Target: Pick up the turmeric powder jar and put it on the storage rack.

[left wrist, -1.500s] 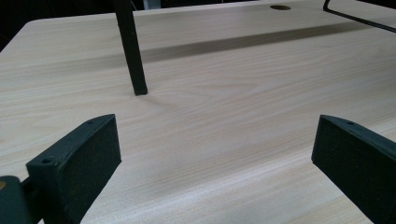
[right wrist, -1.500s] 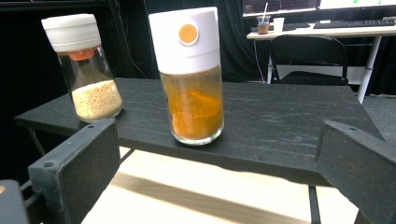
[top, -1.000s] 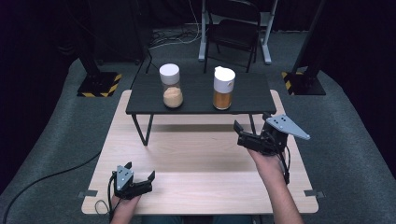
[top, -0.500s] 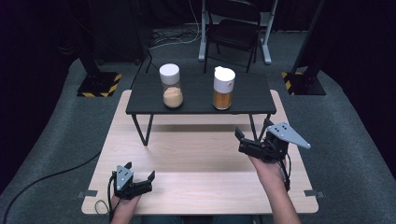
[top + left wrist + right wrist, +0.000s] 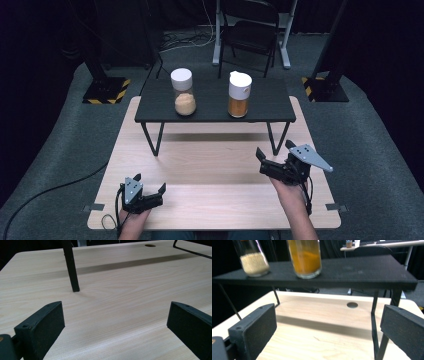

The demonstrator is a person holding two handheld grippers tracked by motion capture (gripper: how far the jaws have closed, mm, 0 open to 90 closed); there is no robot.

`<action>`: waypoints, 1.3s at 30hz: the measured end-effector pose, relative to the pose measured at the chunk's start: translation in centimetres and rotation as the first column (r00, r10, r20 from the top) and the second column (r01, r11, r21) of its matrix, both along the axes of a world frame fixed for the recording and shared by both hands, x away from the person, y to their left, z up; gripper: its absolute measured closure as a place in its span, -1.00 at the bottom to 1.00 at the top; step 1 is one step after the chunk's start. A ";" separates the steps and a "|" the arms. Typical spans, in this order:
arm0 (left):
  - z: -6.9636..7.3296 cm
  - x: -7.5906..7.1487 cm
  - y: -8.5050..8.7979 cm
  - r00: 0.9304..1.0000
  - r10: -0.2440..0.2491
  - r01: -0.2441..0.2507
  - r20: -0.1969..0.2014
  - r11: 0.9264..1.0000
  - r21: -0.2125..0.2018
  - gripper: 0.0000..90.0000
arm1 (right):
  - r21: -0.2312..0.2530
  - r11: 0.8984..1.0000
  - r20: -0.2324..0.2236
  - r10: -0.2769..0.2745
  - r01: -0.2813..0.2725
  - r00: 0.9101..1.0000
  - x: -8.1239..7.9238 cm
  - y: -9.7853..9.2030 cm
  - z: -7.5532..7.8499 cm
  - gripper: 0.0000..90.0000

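On the wooden table (image 5: 210, 170), near the person's edge, the left gripper (image 5: 145, 192) sits low over the boards, jaws spread wide, nothing between them; its own view shows bare wood and one leg (image 5: 71, 267) of the small black stand. The right gripper (image 5: 276, 160) is held above the table's right side by the right hand (image 5: 290, 187), jaws also wide open and empty, pointing toward the black stand (image 5: 215, 100). Two jars stand upright on the stand, well apart from both grippers: the jar with pale grains (image 5: 183, 92) on the left and the jar with orange powder (image 5: 239, 94) on the right, each with a white lid. In the right gripper view the orange jar (image 5: 305, 257) sits above and between the jaws, farther off, with the pale one (image 5: 253, 258) to its left, and a round hole (image 5: 352, 305) shows in the tabletop under the stand.
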State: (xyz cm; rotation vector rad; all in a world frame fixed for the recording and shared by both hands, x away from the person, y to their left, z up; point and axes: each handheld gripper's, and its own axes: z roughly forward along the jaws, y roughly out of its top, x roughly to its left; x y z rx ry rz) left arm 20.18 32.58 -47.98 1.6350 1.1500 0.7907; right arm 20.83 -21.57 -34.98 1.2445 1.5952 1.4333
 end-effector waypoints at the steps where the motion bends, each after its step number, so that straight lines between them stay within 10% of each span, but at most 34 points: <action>1: 0.0 0.0 0.0 1.000 0.001 -0.001 0.001 1.000 0.000 -0.98 | -0.001 1.000 -0.006 -0.001 0.001 1.000 0.0 0.0 -0.3 -1.00; 39: 0.0 0.0 0.1 1.000 -0.005 0.005 0.001 1.000 -0.004 -0.98 | -0.033 0.999 -0.070 -0.020 0.018 0.997 -0.4 -0.4 -4.5 -1.00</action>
